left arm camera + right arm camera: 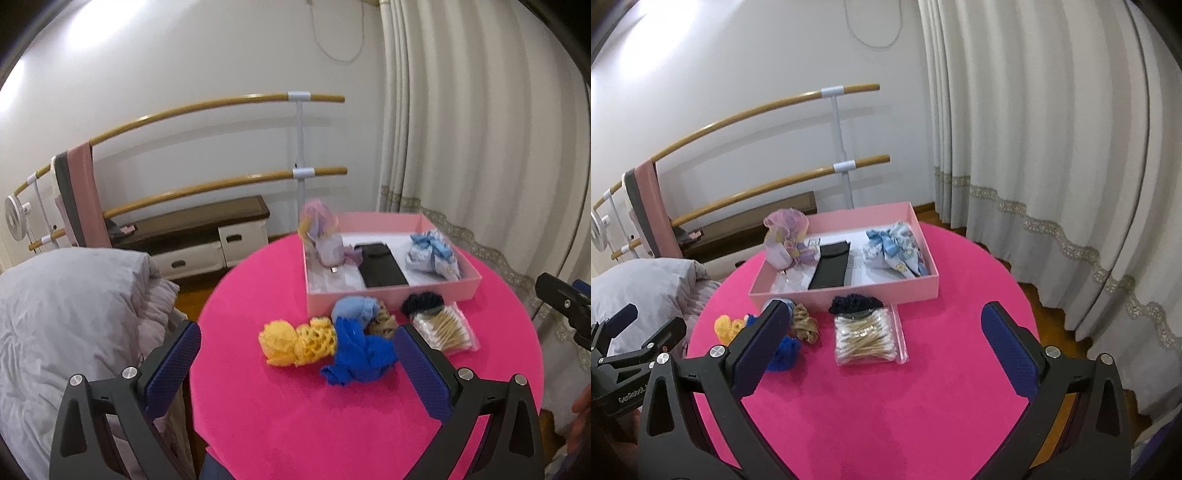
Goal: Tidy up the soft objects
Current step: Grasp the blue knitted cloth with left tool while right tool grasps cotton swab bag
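A pink box point(391, 295) point(849, 293) stands at the far side of a round pink table point(295, 413) point(894, 406). Inside lie a lilac scrunchie point(325, 236) point(786, 236), a black pouch point(380, 264) point(829, 267) and a pale blue bow point(434, 256) point(897, 251). In front of the box lie yellow point(295, 341) point(726, 326), blue point(356, 354) point(785, 352), light blue point(354, 308), tan point(805, 323) and black point(423, 301) point(855, 303) scrunchies. My left gripper point(297, 363) is open, just short of the yellow and blue ones. My right gripper point(886, 343) is open above the table.
A clear bag of cotton swabs point(445, 330) point(868, 338) lies before the box. A grey duvet point(70, 314) sits left of the table, with a ballet barre point(221, 107) and low bench point(199, 225) behind. Curtains point(1052, 147) hang on the right.
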{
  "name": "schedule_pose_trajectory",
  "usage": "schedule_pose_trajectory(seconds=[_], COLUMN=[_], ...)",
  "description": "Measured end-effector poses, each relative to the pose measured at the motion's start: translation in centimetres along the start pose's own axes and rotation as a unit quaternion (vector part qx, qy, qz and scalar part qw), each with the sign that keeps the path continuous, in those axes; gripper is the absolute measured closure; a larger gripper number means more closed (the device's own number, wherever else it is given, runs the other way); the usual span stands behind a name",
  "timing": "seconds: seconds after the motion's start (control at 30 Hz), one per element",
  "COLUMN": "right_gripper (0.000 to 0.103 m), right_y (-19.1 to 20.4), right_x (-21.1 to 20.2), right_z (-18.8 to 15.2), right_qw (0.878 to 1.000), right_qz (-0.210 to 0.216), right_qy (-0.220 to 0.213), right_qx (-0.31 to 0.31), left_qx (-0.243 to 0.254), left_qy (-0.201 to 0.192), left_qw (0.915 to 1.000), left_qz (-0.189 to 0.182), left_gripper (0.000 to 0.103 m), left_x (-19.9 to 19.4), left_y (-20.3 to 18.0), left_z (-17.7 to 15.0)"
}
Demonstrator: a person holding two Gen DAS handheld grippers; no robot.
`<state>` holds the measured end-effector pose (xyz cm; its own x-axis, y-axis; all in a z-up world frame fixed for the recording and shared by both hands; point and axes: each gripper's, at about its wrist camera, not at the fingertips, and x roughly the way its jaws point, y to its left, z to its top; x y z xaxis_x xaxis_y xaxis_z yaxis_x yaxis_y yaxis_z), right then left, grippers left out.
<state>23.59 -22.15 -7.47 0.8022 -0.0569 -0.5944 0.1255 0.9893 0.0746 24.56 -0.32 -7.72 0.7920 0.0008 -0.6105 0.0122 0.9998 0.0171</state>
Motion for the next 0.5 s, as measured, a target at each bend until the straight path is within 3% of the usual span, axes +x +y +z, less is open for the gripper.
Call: schedule_pose_trajectory(seconds=[0.5], right_gripper=[0.000], right_y=[-2.3], right_x=[5.9], right_z=[-3.0], right_qw=[0.997], right_qz=[-0.004], right_qy=[0.077], right_qx=[0.015], left_qx=[-0.003], left_qy=[0.074], left_qw=[0.9967], left_qz=[-0.034], left_gripper=[0.000], left_x=[9.1], left_y=[-3.0], left_z=[-1.9])
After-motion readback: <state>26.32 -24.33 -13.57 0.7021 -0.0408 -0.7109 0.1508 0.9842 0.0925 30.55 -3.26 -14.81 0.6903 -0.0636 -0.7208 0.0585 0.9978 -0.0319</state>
